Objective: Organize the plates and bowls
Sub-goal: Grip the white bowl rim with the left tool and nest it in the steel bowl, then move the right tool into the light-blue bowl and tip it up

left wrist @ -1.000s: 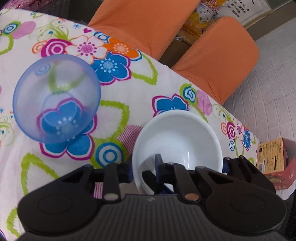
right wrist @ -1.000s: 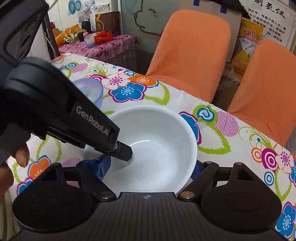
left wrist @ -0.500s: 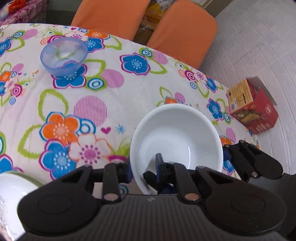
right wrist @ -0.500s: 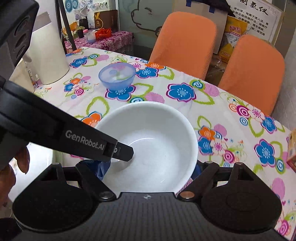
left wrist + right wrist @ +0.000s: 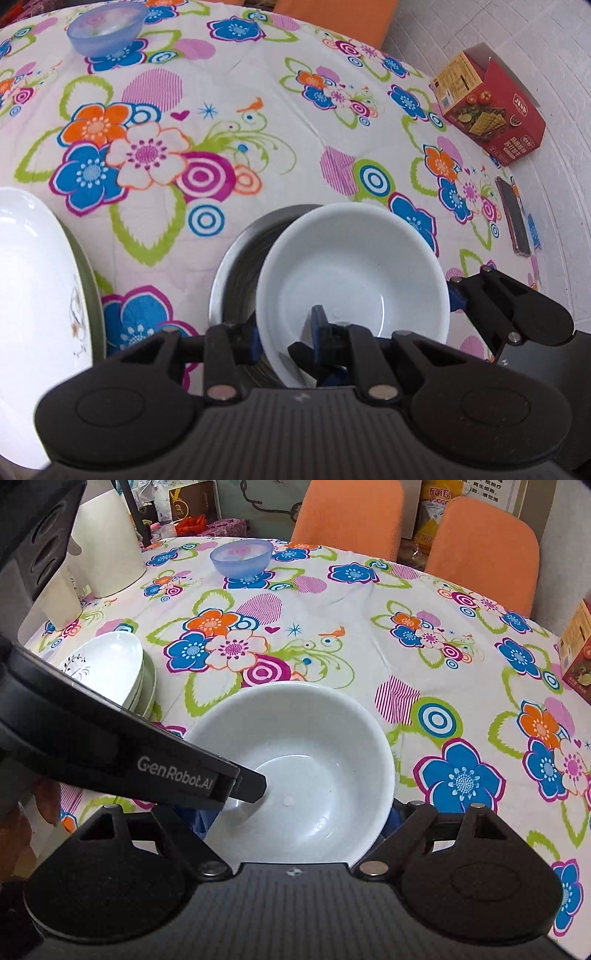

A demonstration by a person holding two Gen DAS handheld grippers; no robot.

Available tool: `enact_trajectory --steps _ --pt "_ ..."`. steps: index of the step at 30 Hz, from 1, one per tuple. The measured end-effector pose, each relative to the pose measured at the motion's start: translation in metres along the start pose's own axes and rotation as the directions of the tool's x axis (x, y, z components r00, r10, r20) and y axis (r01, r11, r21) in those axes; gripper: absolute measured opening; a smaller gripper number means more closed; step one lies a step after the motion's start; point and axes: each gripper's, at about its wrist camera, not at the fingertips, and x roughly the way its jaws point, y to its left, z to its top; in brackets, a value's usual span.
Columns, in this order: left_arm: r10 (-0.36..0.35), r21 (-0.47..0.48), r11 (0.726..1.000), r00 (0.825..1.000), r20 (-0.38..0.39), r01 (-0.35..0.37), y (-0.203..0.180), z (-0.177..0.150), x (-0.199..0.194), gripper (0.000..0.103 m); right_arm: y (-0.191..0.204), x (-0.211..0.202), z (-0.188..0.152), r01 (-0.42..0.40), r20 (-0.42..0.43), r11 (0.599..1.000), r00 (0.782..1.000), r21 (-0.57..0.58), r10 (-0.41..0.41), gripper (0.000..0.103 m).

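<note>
The glossy round white ceramic bowl (image 5: 354,273) is held in the air over a dull grey metal bowl (image 5: 236,258), whose rim shows behind and to the left of it. The left gripper (image 5: 286,338) pinches the white bowl's near wall, one blue-padded finger inside and one outside. The right gripper (image 5: 295,816) straddles the same bowl with its fingers wide, one at each side; whether the pads press the wall cannot be told.

At the near left sits a stack of smooth white plates (image 5: 110,664) on a pale green one. At the far side stands a translucent blue plastic bowl (image 5: 242,557). The table wears a thin, faintly creased white cloth printed with bright flowers and rings (image 5: 332,620). A red and yellow cardboard box (image 5: 487,103) rests on the pale tiled floor to the right, a dark phone (image 5: 513,216) lies on the cloth's right edge, and two orange padded chairs (image 5: 347,513) stand beyond the table.
</note>
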Motion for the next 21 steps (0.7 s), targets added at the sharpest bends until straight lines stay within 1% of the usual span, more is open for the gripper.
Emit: enact_trajectory --steps 3,4,5,6,7,8,9,10,11,12,15,19,21 --pt "0.008 0.000 1.000 1.000 -0.004 -0.008 0.002 -0.001 0.006 0.013 0.001 0.000 -0.004 -0.004 0.004 1.000 1.000 -0.010 0.004 0.071" --pt "0.004 0.003 1.000 1.000 -0.006 -0.004 0.003 0.000 0.007 0.015 0.001 -0.001 -0.004 -0.007 0.007 1.000 1.000 -0.004 0.007 0.072" --pt "0.002 0.003 1.000 1.000 -0.008 -0.002 0.003 0.000 0.007 0.029 0.000 -0.003 -0.003 -0.013 0.012 1.000 1.000 0.000 0.013 0.072" --pt "-0.001 -0.002 1.000 1.000 -0.007 0.001 0.004 0.001 0.007 0.053 -0.001 -0.006 -0.003 -0.020 0.019 1.000 1.000 0.004 0.020 0.072" --pt "-0.030 -0.002 1.000 1.000 -0.006 0.030 0.004 0.002 0.005 0.057 -0.001 -0.009 -0.003 -0.018 0.026 1.000 1.000 0.006 0.018 0.072" --pt "-0.039 0.006 0.999 0.999 -0.002 0.039 0.003 0.002 0.003 0.066 -0.001 -0.012 -0.003 0.003 0.034 1.000 0.999 0.002 -0.003 0.073" --pt "-0.022 0.018 1.000 1.000 0.015 0.022 0.000 0.002 -0.002 0.073 -0.001 -0.016 -0.002 0.038 0.046 0.999 0.998 -0.013 -0.037 0.073" --pt "-0.002 0.031 1.000 0.999 0.038 0.001 -0.001 0.001 -0.006 0.077 -0.001 -0.020 -0.002 0.075 0.056 0.997 0.996 -0.030 -0.073 0.074" --pt "-0.002 0.044 0.999 0.998 0.061 -0.001 -0.002 0.002 -0.011 0.079 -0.002 -0.023 -0.002 0.097 0.061 0.995 0.994 -0.037 -0.095 0.074" --pt "-0.015 0.050 0.999 0.998 0.066 0.012 -0.001 0.002 -0.015 0.079 -0.005 -0.025 -0.002 0.106 0.065 0.994 0.993 -0.035 -0.103 0.074" --pt "-0.065 0.040 0.997 0.995 0.075 0.062 0.006 0.005 -0.027 0.080 -0.017 -0.032 -0.004 0.086 0.078 0.996 0.993 0.007 -0.087 0.074" --pt "-0.070 0.026 0.997 0.989 0.131 0.067 0.022 0.012 -0.048 0.082 -0.025 -0.032 -0.003 0.092 0.086 0.995 0.992 0.045 -0.096 0.074" --pt "-0.050 0.001 0.999 0.986 0.158 0.051 0.038 0.019 -0.058 0.086 -0.026 -0.029 0.001 0.081 0.088 0.995 0.992 0.060 -0.086 0.074"
